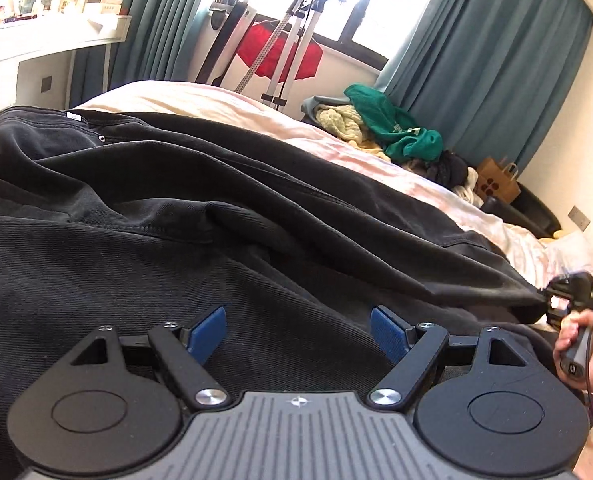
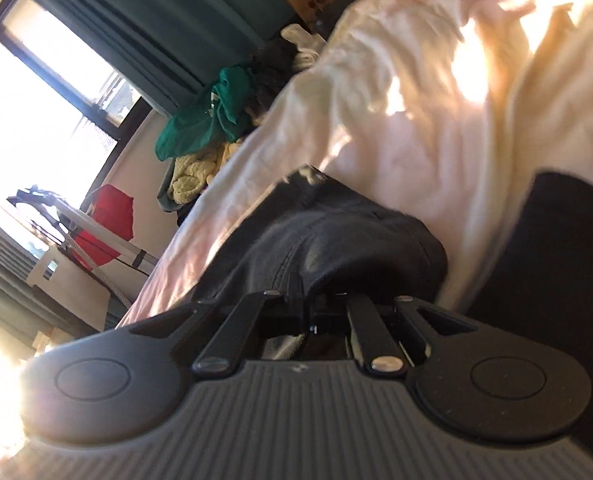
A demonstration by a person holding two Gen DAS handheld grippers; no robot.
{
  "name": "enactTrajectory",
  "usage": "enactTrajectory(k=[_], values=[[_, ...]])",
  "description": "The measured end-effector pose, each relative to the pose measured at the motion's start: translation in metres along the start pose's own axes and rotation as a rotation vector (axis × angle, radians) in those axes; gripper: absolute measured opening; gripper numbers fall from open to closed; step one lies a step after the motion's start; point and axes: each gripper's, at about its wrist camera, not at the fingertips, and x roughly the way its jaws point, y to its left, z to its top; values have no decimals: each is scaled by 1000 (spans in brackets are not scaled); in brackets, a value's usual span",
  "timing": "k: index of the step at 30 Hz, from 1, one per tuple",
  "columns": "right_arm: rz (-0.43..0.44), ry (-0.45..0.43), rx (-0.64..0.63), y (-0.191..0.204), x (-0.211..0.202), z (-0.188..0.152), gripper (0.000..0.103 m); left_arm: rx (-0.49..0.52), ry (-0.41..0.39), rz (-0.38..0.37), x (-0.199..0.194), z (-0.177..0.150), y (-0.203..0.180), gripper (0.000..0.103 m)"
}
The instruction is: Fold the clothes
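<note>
Black jeans (image 1: 176,200) lie spread and wrinkled across the bed, waistband with a white label at the far left. My left gripper (image 1: 298,324) hovers low over the dark cloth, open, with nothing between its blue pads (image 1: 208,332). At the far right of the left wrist view, my right gripper (image 1: 550,300), held by a hand (image 1: 588,344), pinches the end of a trouser leg and pulls it taut. In the right wrist view my right gripper (image 2: 308,304) is shut on a bunched fold of the jeans (image 2: 336,236), lifted off the sheet.
The pale pink sheet (image 1: 336,136) covers the bed. A clothes pile with a green garment (image 1: 392,124) lies at the far side, beside a brown paper bag (image 1: 496,180). A drying rack with red cloth (image 1: 280,52) stands by the window; a white desk (image 1: 36,48) is at left.
</note>
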Motion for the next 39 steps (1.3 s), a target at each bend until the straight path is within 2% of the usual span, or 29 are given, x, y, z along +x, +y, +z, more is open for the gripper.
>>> enactTrajectory(k=[3, 6, 7, 9, 12, 13, 14, 15, 16, 18, 23, 26, 31, 35, 37, 39], values=[[66, 17, 124, -33, 3, -10, 10, -12, 11, -4, 1, 0, 2, 82], [120, 38, 219, -44, 12, -5, 13, -16, 8, -7, 0, 1, 2, 82], [120, 31, 240, -43, 14, -1, 15, -16, 6, -4, 0, 1, 3, 82], [120, 17, 282, -42, 20, 6, 24, -22, 6, 1, 1, 2, 4, 82], [56, -18, 359, -37, 26, 17, 25, -26, 9, 8, 4, 4, 5, 82], [21, -24, 341, -31, 28, 21, 25, -24, 8, 10, 5, 4, 5, 82], [-28, -21, 247, -18, 29, 26, 19, -20, 6, 12, 5, 5, 5, 82], [-77, -18, 154, -5, 31, 31, 8, -15, 5, 12, 4, 4, 4, 82], [-101, -28, 80, 5, 30, 36, 8, -10, 4, 12, 4, 4, 4, 82], [-78, -80, 2, 18, 23, 42, 6, -1, 0, 12, 3, 4, 3, 82], [-103, -137, -181, 40, 10, 61, 5, 15, -6, 13, -2, 3, 2, 82], [-155, -152, -237, 23, 6, 69, 6, 7, -1, 14, -4, 4, 4, 82], [-181, -90, -187, -32, 18, 55, 7, 5, 2, 15, -6, 6, 3, 82], [-176, -93, -161, -38, 13, 46, 14, 14, -6, 9, -9, 9, 1, 82], [-194, -59, -166, -30, 8, 49, 25, 18, -11, 6, -10, 11, 0, 82], [-216, -34, -231, -17, -5, 45, 59, 23, -15, 3, -12, 12, -1, 82]])
